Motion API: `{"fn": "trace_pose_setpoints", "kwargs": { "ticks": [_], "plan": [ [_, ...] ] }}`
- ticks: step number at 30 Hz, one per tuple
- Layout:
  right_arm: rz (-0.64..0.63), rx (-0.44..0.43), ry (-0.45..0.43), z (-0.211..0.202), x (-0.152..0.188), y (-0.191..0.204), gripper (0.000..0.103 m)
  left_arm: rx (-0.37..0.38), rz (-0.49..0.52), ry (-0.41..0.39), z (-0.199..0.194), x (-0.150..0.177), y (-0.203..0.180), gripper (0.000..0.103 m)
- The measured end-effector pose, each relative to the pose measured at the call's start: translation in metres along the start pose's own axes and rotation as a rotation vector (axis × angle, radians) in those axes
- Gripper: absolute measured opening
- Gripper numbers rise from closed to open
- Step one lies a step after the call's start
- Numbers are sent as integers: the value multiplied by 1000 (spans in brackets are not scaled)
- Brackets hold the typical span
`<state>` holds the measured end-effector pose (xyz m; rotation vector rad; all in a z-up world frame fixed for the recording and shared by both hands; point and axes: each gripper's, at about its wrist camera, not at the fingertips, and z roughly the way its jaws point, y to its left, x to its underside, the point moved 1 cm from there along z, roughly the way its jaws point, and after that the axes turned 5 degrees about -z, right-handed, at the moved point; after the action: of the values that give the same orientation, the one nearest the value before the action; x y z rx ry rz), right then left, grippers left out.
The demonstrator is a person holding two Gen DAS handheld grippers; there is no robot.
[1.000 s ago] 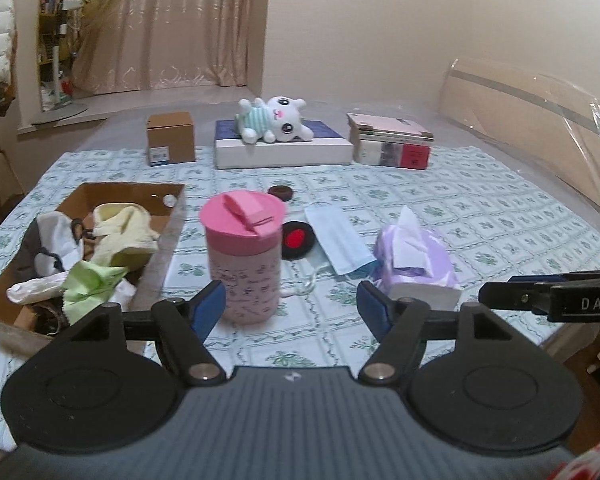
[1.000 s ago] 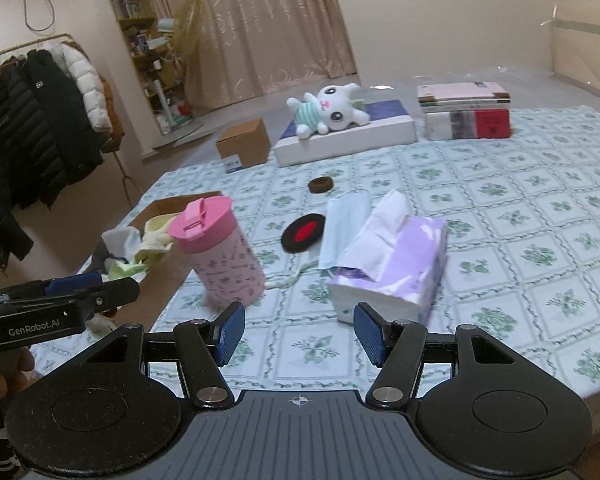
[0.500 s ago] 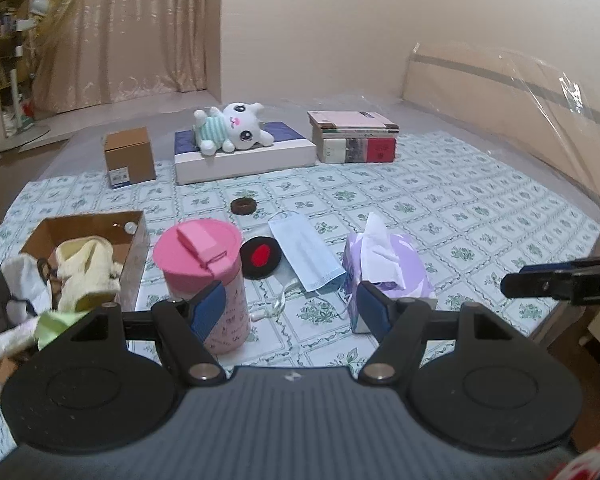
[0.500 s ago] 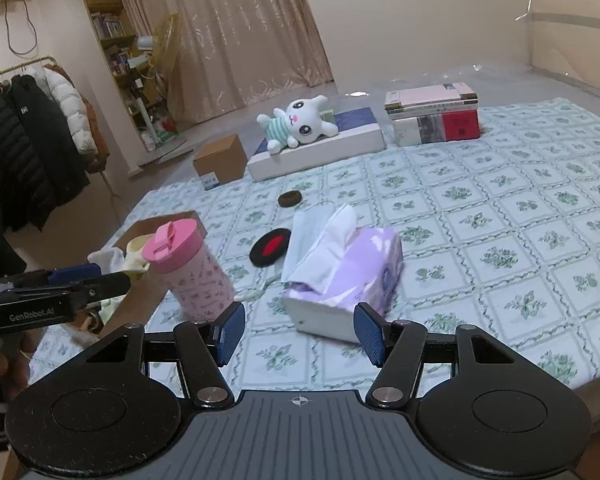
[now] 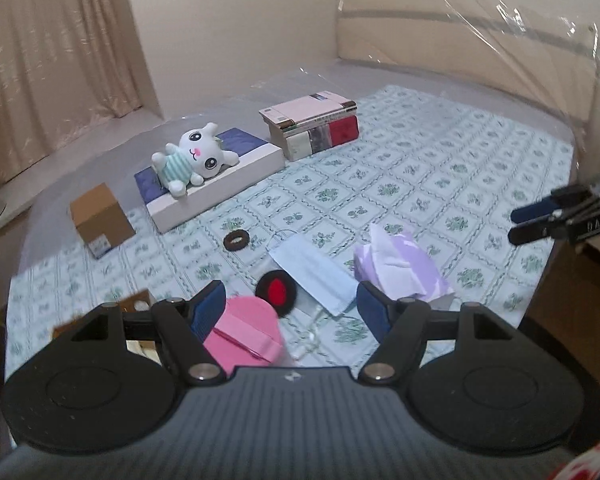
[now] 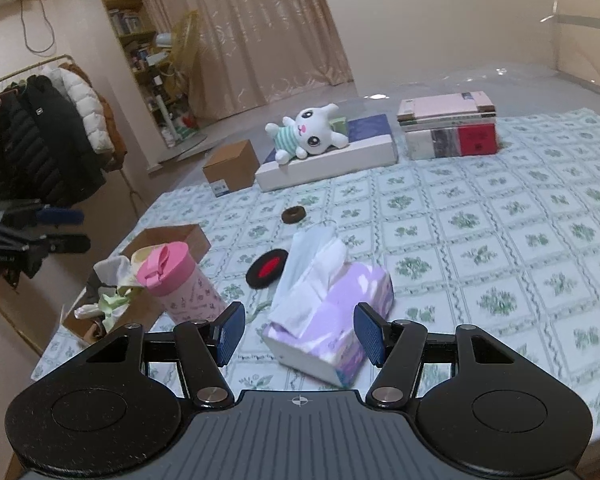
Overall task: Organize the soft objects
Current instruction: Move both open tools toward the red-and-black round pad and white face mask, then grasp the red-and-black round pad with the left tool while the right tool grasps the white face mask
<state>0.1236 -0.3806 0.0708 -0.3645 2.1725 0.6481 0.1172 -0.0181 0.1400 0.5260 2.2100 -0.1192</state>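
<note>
A lilac tissue pack lies on the patterned bedspread, just beyond my right gripper, which is open and holds nothing. A blue face mask lies beside the pack. The white plush bunny rests on a flat white box at the back. An open cardboard box at the left holds several cloths. My left gripper hovers open and tilted above the pink-lidded cup. Each gripper shows at the edge of the other's view, the right gripper and the left gripper.
A black disc with a red centre and a brown hair tie lie mid-bed. A stack of books and a small shut carton sit at the back. Coats hang left of the bed.
The left gripper rose and rolled, so the cup sank low in its view and the cloth box almost left it. The right gripper drew closer to the tissue pack. Both stayed open.
</note>
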Motion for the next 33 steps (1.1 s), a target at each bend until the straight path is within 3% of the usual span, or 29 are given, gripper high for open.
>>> {"fn": "trace_pose_setpoints", "kwargs": {
  "ticks": [6, 10, 18, 25, 33],
  "plan": [
    [-31, -17, 63, 28, -42, -13, 60, 96, 114, 51, 33, -37, 40, 70],
    [-67, -21, 122, 65, -70, -18, 60, 193, 139, 142, 76, -54, 65, 70],
    [-98, -100, 273, 161, -114, -18, 60, 280, 192, 290, 178, -62, 100, 69],
    [-124, -119, 433, 248, -116, -26, 60, 385, 226, 417, 259, -56, 111, 61],
    [-96, -125, 549, 309, -111, -48, 60, 485, 277, 531, 323, -36, 100, 57]
  ]
}}
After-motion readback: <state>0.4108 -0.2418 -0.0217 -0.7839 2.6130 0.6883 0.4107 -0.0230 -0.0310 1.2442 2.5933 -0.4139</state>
